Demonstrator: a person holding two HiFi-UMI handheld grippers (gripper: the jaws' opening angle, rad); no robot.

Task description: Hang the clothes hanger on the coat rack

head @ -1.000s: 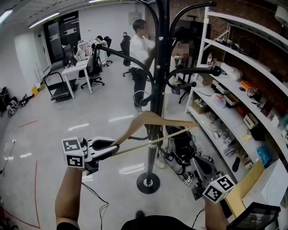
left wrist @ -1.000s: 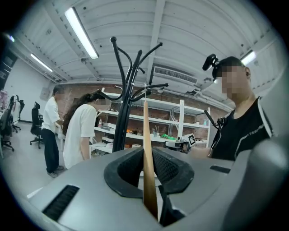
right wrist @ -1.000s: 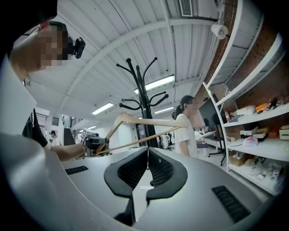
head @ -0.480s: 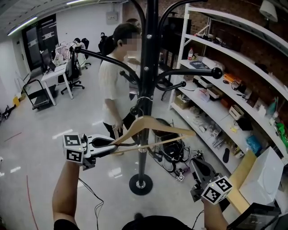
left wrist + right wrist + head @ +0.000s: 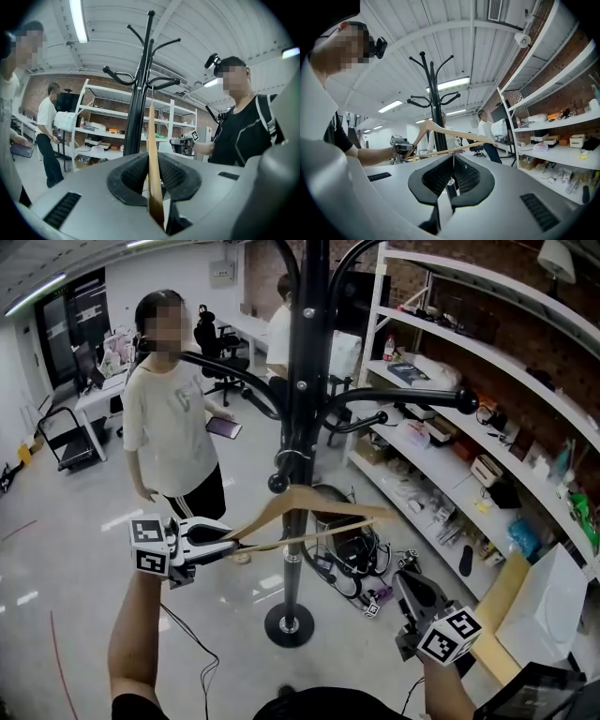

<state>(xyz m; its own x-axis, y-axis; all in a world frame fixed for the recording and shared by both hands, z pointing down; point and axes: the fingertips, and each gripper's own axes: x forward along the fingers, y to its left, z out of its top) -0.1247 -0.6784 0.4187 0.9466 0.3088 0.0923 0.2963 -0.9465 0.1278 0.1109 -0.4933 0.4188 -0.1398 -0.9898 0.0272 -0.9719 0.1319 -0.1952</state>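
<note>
A wooden clothes hanger (image 5: 309, 514) is held level by one end, with my left gripper (image 5: 230, 538) shut on it. It lies across the front of the black coat rack's pole (image 5: 298, 381), below the curved arms. In the left gripper view the hanger (image 5: 152, 154) stands edge-on between the pads (image 5: 171, 174), and its thin wire hook rises beside a rack arm (image 5: 164, 84); I cannot tell whether they touch. My right gripper (image 5: 405, 579) hangs low at the right, shut and empty. From the right gripper view (image 5: 451, 176) I see the hanger (image 5: 450, 133) and the rack (image 5: 434, 98).
White shelving (image 5: 450, 456) with several items runs along the right wall. A person (image 5: 173, 418) stands at the left behind the rack. Cables and a dark bag (image 5: 361, 559) lie by the rack's round base (image 5: 288, 624). A cardboard sheet (image 5: 511, 615) leans at the lower right.
My left gripper has carried the hanger a little lower and nearer the pole. A person has walked into view and now stands at the left. The right gripper has hardly moved.
</note>
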